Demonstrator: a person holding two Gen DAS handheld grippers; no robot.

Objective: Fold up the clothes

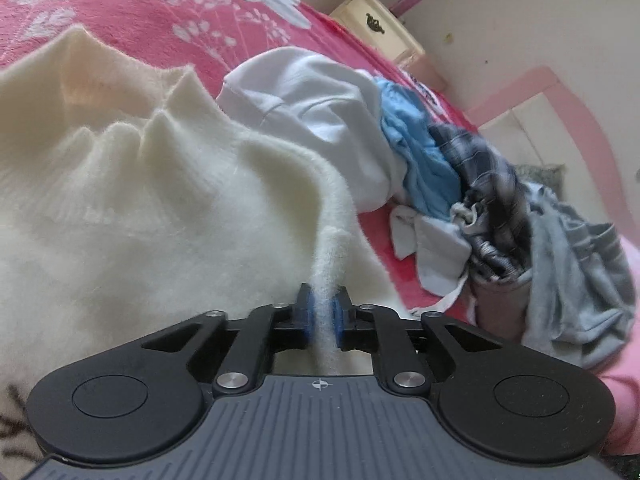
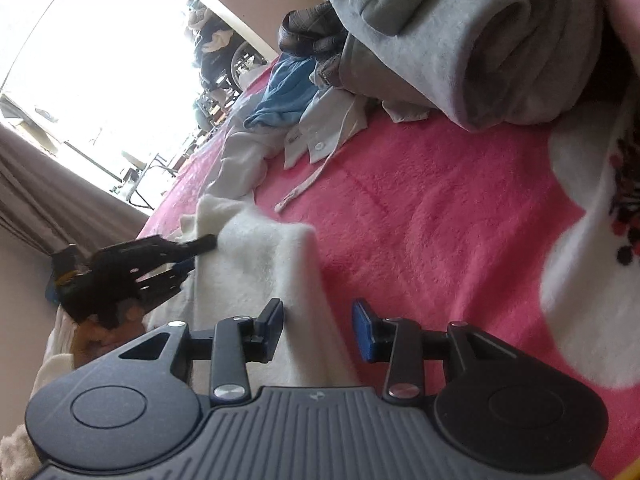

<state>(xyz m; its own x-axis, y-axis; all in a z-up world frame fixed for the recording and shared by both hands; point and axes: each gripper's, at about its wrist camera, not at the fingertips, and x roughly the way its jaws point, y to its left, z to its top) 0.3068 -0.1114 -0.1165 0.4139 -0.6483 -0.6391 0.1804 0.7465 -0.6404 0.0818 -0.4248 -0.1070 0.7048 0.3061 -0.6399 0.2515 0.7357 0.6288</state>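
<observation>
1. My left gripper [image 1: 324, 316] has its fingers pinching a raised ridge of the cream fuzzy sweater [image 1: 160, 200]; the fabric sits right between the blue pads [image 1: 310, 316].
2. My right gripper [image 2: 318, 330] has its fingers spread, nothing pinched. The sweater's edge [image 2: 280, 280] lies between them, untouched by either pad as far as I can tell.
3. The sweater is on the pink floral blanket [image 2: 440, 220] covering the bed, bunched and wrinkled, not flat.
4. The unfolded pile lies just beside it: white shirt [image 1: 312, 92], blue garment [image 1: 420, 160], plaid shirt [image 1: 488, 184], grey garment [image 1: 580, 272].
5. Risk: the left pinch holds only a thin fluffy ridge, so pulling hard could let it slip out.
6. Risk: the right fingers closing here may grab the blanket along with the sweater, lifting both.
7. Risk: with only one side held, the fold would come out skewed.
8. Risk: dragging toward the pile could snag the white shirt's cuff [image 2: 304, 188].
</observation>
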